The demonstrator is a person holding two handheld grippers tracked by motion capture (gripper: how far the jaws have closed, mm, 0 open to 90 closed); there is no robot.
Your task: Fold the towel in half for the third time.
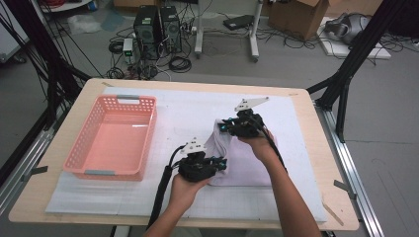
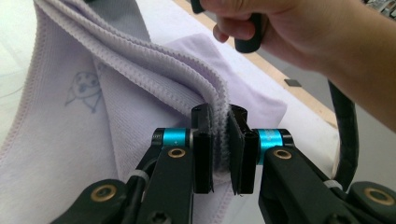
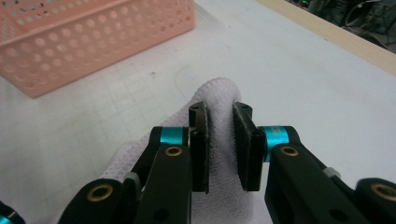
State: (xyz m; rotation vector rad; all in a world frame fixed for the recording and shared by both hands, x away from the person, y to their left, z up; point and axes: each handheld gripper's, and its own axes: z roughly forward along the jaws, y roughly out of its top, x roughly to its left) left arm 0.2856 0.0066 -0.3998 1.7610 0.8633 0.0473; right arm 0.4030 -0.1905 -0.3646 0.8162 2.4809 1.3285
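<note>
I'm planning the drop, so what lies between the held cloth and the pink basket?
Nothing visible does. The lilac cloth hangs pinched in the left tongs and right tongs. Between it and the pink basket, which sits left of it in the high view, there is bare white mat.

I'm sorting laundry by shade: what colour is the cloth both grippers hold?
Pale lilac cloth, with a small printed figure; the left gripper view shows it best.
</note>
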